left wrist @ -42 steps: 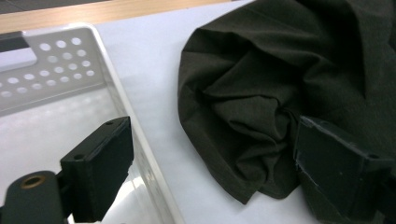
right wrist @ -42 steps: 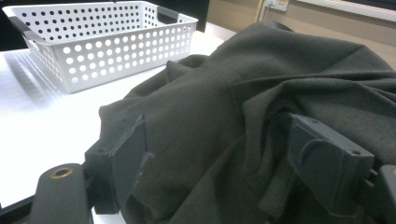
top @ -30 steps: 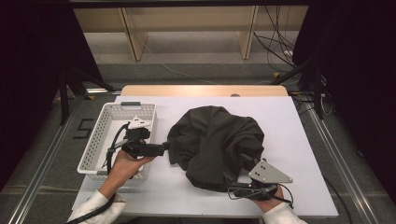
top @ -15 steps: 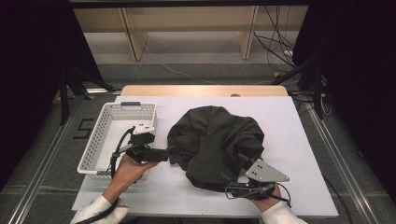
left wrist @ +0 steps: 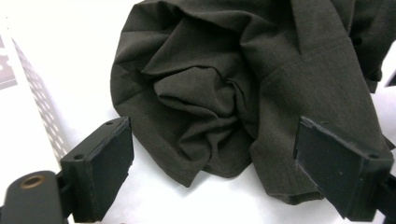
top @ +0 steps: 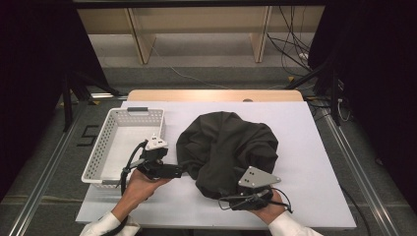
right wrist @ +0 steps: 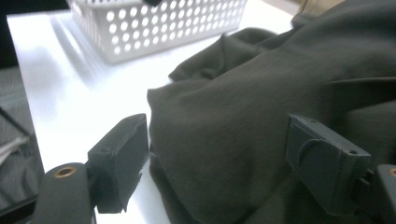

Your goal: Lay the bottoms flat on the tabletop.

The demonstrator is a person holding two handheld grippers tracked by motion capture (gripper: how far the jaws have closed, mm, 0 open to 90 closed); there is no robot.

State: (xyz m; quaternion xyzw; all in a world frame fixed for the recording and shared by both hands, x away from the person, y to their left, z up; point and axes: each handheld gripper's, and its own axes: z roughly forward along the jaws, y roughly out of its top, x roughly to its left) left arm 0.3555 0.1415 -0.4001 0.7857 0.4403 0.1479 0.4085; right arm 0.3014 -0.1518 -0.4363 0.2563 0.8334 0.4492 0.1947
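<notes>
Dark charcoal woven cloth garment (top: 226, 150), crumpled in a rounded heap, lies on the middle of my white worktop (top: 314, 147), just right of the basket. Folds spiral inward on its near-left side, seen in the left gripper view (left wrist: 210, 98).

White perforated plastic basket (top: 105, 147): rectangular, stands on the left part of the worktop, near the garment's left edge.

My left gripper (top: 181, 170): held low over the worktop between basket and garment, pointing at the heap's left hem. Its jaws are released, spread wide; the garment's edge lies between them and under the right one, no pad pressing on it (left wrist: 210, 172).

My right gripper (top: 223, 200): at the heap's near-right edge, grey three-cornered plate on top. Its jaws stand wide apart, a bulge of cloth between them (right wrist: 219, 163); the left pad sits just beside the fabric, unclenched.
</notes>
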